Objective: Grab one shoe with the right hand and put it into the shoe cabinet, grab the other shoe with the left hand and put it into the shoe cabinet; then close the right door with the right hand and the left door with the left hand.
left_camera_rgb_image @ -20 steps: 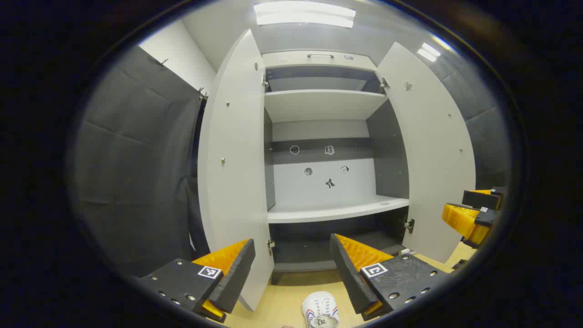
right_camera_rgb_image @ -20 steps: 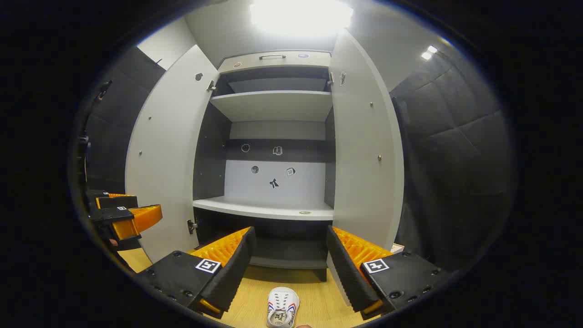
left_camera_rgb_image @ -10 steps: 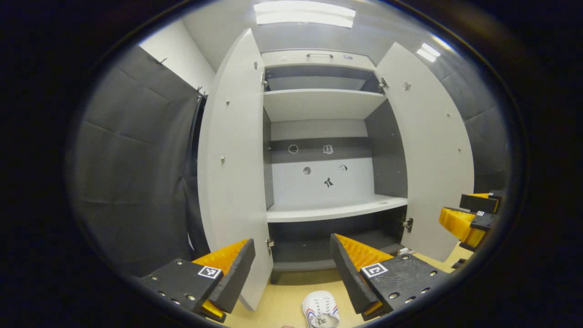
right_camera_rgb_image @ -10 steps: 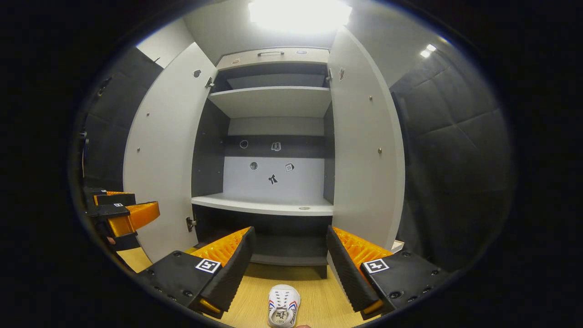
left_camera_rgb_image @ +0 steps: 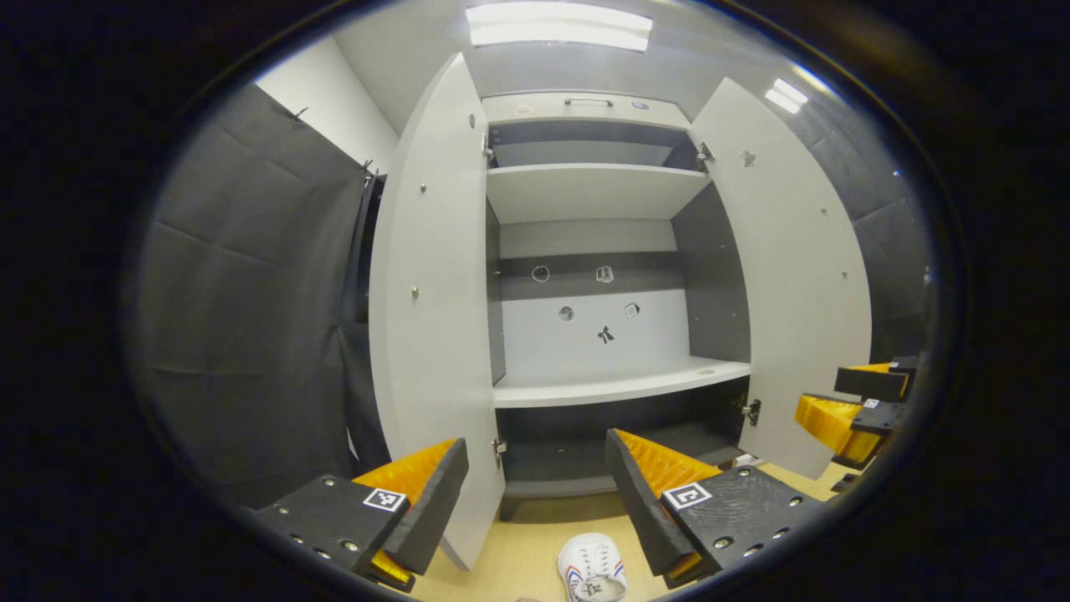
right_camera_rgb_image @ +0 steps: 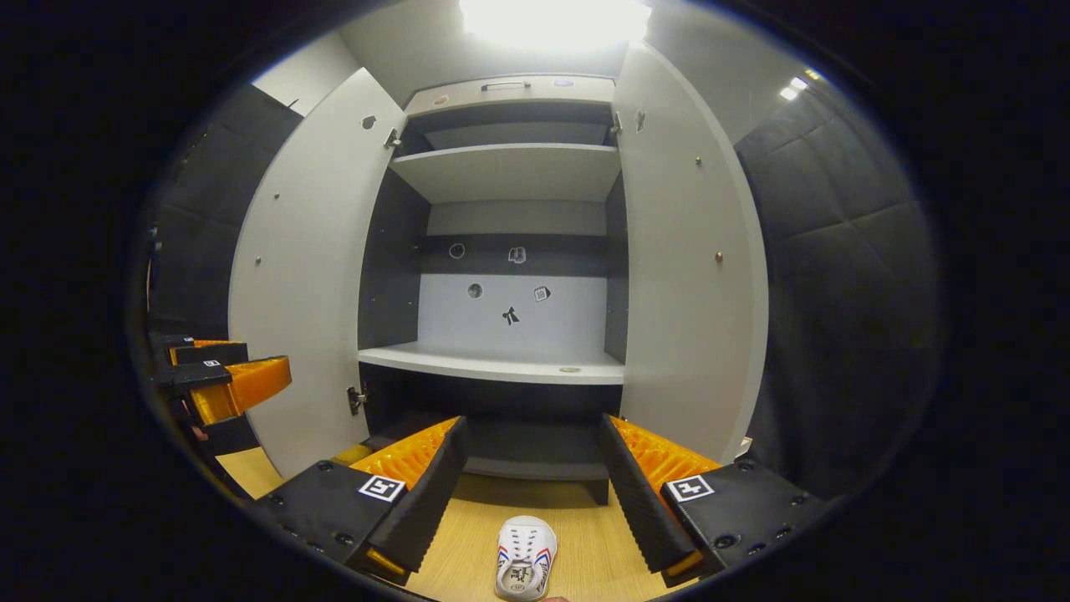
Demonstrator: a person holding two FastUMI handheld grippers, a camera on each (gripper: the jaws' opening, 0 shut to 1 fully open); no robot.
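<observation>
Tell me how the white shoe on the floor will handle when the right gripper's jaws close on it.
The white shoe looks small and low, so it is probably light. Its upper looks soft, so it may give under the jaws. It lies flat on the wooden floor, so a push should slide it rather than tip it.

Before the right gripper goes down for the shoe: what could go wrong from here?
1. The right gripper is open above the white shoe, which lies toe toward the shoe cabinet; a grip on the soft upper might slip.
2. The right door stands open close beside that gripper; lifting the shoe could clip its edge.
3. The left gripper waits near the left door; both reaching in may crowd the opening.
</observation>
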